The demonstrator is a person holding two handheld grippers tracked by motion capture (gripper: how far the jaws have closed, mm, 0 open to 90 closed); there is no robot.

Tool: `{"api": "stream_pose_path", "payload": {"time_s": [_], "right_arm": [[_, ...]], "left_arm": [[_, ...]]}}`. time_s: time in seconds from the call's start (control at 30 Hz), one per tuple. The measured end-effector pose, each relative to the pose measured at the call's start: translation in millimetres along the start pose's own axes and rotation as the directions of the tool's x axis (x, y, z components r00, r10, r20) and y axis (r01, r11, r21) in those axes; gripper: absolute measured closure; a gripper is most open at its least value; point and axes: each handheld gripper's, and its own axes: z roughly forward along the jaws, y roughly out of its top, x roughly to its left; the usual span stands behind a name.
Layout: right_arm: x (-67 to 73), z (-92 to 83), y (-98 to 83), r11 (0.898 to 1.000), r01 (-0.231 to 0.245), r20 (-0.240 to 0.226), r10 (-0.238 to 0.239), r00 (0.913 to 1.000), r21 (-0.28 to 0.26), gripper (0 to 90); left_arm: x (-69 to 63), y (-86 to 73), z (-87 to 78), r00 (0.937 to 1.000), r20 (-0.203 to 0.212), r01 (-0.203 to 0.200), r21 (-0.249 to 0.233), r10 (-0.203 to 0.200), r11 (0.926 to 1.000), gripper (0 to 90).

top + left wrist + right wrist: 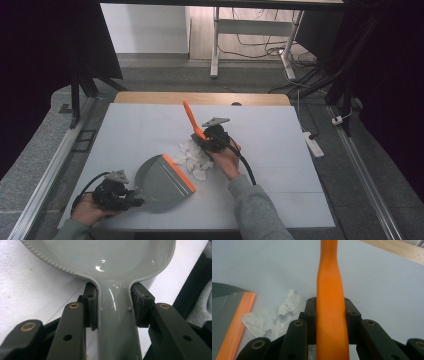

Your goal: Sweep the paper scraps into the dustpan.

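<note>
Far left on the bench [125, 125]: left claw [134, 200] pinching the grey handle of the dustpan [162, 182], pads pressed against both sides of the handle just behind where it widens into the scoop. Gripped there, most likely, to keep the pan steady and flat against the bench surface, with its orange lip [178, 173] turned toward the mess so nothing slips under the edge

Next, just beyond that lip: a heap of crumpled white paper scraps [192, 157], lying between pan and brush, close to the lip though contact hard to confirm. Seen also from the right gripper view, bunched beside the orange strip

Further right: right claw [205, 140] clamped on the orange brush handle [190, 119], low on the shaft near the head, handle tip rising away toward the wooden back edge of the bench. Held low probably for better control of a short sweeping stroke; brush placed on the far side of the scraps, apparently so as to push them toward the waiting pan. Bristles hidden behind the claw and hand
</note>
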Motion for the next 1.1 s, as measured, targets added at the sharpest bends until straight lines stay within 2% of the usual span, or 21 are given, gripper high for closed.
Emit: {"api": "stream_pose_path", "payload": {"time_s": [0.13, 0.23, 0.63, 0.73, 0.8, 0.9, 0.97, 1.03, 1.1], "right_arm": [[6.2, 0.0, 0.4, 1.0, 0.007, -0.017, -0.007, 0.9998, -0.003, 70.4], [11.8, -0.1, 0.6, 1.0, -0.001, -0.05, 0.001, 0.9987, -0.009, 70.4], [53.9, -0.5, -1.2, 0.998, 0.055, -0.133, -0.058, 0.9895, -0.023, 70.4], [69.0, -0.9, -2.0, 0.996, 0.084, -0.158, -0.087, 0.9837, -0.022, 70.4], [72.3, -1.1, -1.8, 0.996, 0.086, -0.17, -0.089, 0.9813, -0.025, 70.4], [82.5, -2.3, 0.0, 0.996, 0.075, -0.222, -0.081, 0.9717, -0.037, 70.4], [89.4, -3.3, 2.1, 0.995, 0.094, -0.246, -0.102, 0.9638, -0.043, 70.3], [94.0, -6.2, 4.9, 0.992, 0.105, -0.261, -0.118, 0.9582, -0.062, 70.3], [92.6, -12.9, 9.2, 0.991, 0.089, -0.273, -0.114, 0.9552, -0.104, 70.3]], "left_arm": [[0.2, 0.2, 0.3, 1.0, 0.001, 0.001, 0.0, -0.001, 1.0, 61.2], [0.5, 0.3, 0.6, 1.0, 0.002, 0.002, 0.0, -0.002, 1.0, 61.2], [0.4, 1.3, 1.7, 1.0, 0.001, 0.009, -0.002, -0.009, 1.0, 61.1], [0.3, 1.5, 2.1, 0.9999, 0.001, 0.013, 0.0, -0.013, 0.9999, 61.2], [0.1, 1.6, 2.5, 0.9999, 0.001, 0.015, -0.001, -0.015, 0.9999, 61.1], [0.2, 1.8, 2.9, 0.9999, 0.001, 0.015, -0.001, -0.015, 0.9999, 61.1], [0.2, 1.8, 3.1, 0.9999, 0.002, 0.015, -0.001, -0.015, 0.9999, 61.1], [0.1, 1.7, 3.2, 0.9998, 0.002, 0.017, -0.002, -0.017, 0.9998, 61.2], [-0.1, 1.5, 3.3, 0.9998, 0.003, 0.019, -0.003, -0.019, 0.9998, 61.2]]}}
